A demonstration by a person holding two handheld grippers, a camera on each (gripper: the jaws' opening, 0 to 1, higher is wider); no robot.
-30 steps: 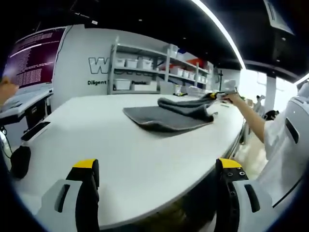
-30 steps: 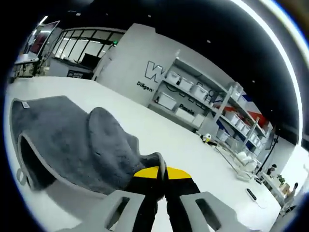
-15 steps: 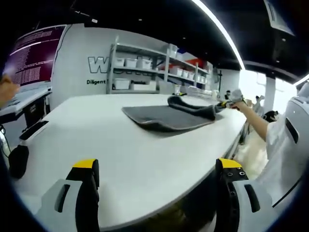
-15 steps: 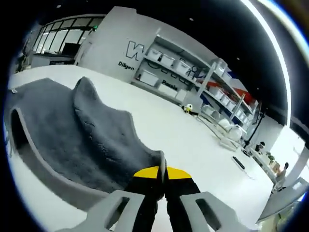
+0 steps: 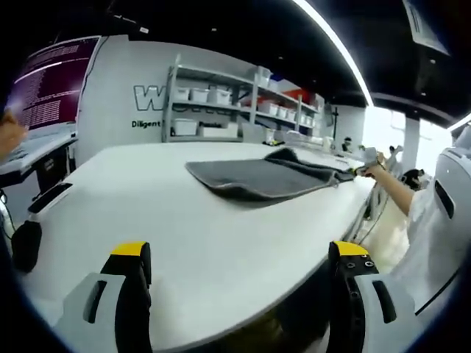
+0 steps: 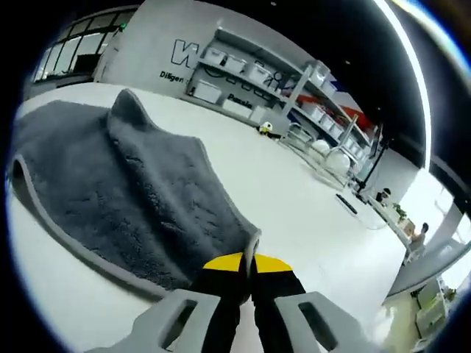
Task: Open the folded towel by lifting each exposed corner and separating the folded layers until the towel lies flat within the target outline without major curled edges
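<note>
The grey towel point(image 5: 265, 179) is lying on the white surface point(image 5: 147, 220), in the middle of the left gripper view, with one layer drawn out toward the right of the frame. There the right gripper point(image 5: 360, 170) is holding a corner low, close to the surface edge, beside the person's sleeve point(image 5: 434, 213). The corner is probably being held out this way so that the folded layer opens and spreads away from the rest of the cloth.

In the right gripper view the right gripper point(image 6: 249, 263) is at the bottom centre, and its yellow-tipped jaws are pressed together on the towel point(image 6: 132, 198) corner. The cloth is fanning out from the jaws toward the upper left of the frame, with a raised ridge in it, so it is not flat yet.

The left gripper point(image 5: 239, 254) is waiting at the bottom of its own view, well apart from the towel. Its jaws are standing wide apart with nothing between them.

The left gripper view is giving the whole shape of the towel on the surface and how far the pulled layer reaches. The right gripper view is showing the grip itself, the plush texture and the paler hem point(image 6: 66, 239) along the lower left. Shelves with bins point(image 5: 221, 103) are standing against the far wall. No target outline can be made out.
</note>
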